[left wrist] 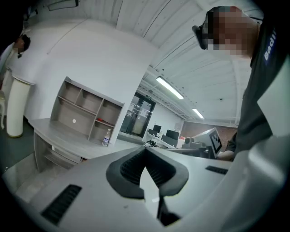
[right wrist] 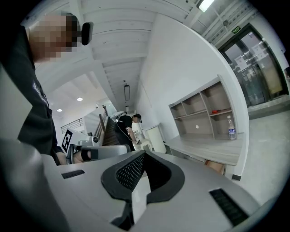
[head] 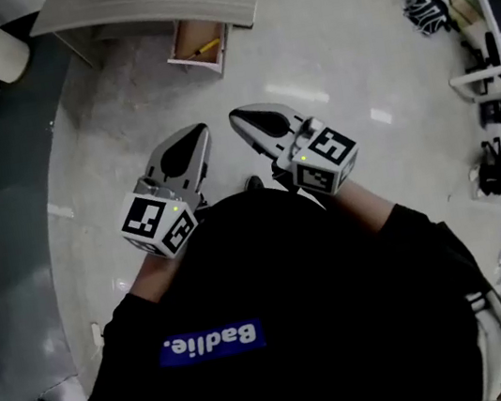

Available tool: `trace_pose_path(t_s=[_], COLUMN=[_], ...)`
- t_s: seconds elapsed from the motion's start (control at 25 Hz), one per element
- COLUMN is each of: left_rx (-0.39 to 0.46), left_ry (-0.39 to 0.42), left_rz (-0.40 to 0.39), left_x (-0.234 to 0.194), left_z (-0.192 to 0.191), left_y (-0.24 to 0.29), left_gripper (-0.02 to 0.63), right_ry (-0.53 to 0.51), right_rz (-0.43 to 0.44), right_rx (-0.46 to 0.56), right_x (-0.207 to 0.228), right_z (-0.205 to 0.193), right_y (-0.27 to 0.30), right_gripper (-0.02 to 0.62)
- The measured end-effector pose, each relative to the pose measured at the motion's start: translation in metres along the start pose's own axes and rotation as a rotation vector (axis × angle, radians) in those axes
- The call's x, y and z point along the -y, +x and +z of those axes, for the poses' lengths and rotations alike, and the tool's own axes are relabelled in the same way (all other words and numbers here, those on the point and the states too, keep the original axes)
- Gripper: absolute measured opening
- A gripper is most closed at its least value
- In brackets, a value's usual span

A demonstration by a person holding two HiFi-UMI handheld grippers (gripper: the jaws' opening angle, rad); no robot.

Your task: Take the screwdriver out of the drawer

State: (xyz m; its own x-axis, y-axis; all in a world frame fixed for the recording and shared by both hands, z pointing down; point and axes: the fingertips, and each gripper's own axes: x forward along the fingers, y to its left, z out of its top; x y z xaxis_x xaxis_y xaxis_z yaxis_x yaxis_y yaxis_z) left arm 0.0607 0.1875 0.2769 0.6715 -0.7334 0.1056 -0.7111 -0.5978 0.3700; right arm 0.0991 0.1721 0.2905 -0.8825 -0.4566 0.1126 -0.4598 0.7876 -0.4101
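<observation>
In the head view, you hold the left gripper [head: 193, 142] and the right gripper [head: 242, 118] side by side near your body. Well ahead of both, the drawer [head: 188, 36] stands open under the desk [head: 152, 7], with the yellow-handled screwdriver [head: 205, 49] lying inside it. In the left gripper view, the jaws meet, empty. In the right gripper view, the jaws are pressed together on nothing.
</observation>
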Motion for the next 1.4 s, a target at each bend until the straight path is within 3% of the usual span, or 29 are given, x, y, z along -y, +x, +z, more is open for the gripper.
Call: trace_pose_path(t_s=[0.48, 0.84, 1.08, 1.4], left_rx=[0.027, 0.051, 0.056, 0.044], left_ry=[0.006, -0.009, -0.015, -0.03], left_rz=[0.069, 0.147, 0.14, 0.066], left_x=[0.017, 0.02, -0.007, -0.073], left_z=[0.001, -0.007, -0.002, 0.021], left_y=[0.026, 0.042, 0.051, 0.07], left_gripper=[-0.002, -0.002, -0.002, -0.002], right_ry=[-0.097, -0.103, -0.123, -0.136], right_rz=[0.036, 0.097, 0.099, 0.033], right_rx=[-0.032, -0.072, -0.087, -0.091], right_x=[0.028, 0.056, 0.066, 0.091], right_z=[0.007, 0.004, 0.005, 0.023], right_y=[-0.023, -0.028, -0.002, 0.058], right_gripper=[0.029, 0.029, 0.029, 0.029])
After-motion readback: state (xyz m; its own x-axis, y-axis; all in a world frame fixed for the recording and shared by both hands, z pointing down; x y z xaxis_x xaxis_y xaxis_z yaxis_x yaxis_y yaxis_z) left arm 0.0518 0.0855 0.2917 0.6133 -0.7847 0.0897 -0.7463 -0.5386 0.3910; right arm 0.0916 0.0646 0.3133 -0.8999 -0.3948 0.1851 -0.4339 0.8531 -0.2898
